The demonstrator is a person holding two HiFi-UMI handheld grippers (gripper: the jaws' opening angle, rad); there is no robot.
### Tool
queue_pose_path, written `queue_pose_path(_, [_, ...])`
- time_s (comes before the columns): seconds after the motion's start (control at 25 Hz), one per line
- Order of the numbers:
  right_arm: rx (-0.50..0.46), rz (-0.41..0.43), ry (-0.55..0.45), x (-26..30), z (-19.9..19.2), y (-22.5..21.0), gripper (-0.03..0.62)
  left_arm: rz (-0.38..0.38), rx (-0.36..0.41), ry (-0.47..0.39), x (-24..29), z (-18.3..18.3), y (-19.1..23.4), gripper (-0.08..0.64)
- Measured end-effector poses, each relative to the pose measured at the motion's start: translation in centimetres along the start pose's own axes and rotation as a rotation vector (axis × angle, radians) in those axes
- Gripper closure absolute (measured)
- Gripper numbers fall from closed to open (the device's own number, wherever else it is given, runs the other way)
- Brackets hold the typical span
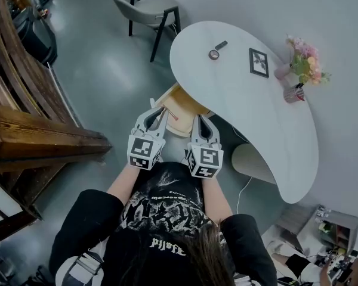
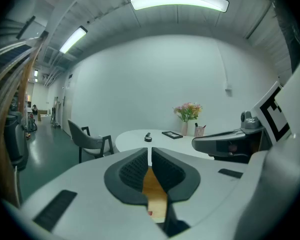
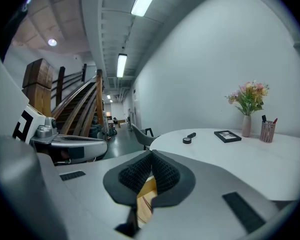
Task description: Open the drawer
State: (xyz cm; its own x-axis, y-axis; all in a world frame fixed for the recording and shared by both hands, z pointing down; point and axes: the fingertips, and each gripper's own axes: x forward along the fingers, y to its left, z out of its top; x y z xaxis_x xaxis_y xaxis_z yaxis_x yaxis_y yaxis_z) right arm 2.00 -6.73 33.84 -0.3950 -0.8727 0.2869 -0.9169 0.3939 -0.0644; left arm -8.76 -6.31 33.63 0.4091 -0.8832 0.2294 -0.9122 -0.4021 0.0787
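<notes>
The drawer (image 1: 180, 107) already stands well out from under the worktop (image 1: 250, 118), just below and ahead of both tools. Judged from this, the pull is all but done. To finish it well, draw straight back towards the body and keep both sides even, so the drawer does not skew on its runners.

The left tool (image 2: 150, 156) is closed to a thin slit with nothing between its pads. The right tool (image 3: 150, 160) is closed too, pads together and empty. Wood shows just beneath each.

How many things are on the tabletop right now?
4: black tool at the far end, frame beside it, vase and pen cup by the wall. None look hidden.
</notes>
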Motion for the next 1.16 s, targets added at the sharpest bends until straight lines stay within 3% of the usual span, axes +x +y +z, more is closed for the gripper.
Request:
queue_pose_path(0.44, [-0.016, -0.041, 0.014, -0.9, -0.5, -0.3, 0.566, -0.054, 0.015, 0.001, -1.2, -0.3, -1.5, 0.535])
queue_pose_path(1.16, [-0.015, -0.059, 0.018, -2.1, -1.5, -0.6, 0.566, -0.064, 0.02, 0.006, -2.2, -1.3, -2.2, 0.535])
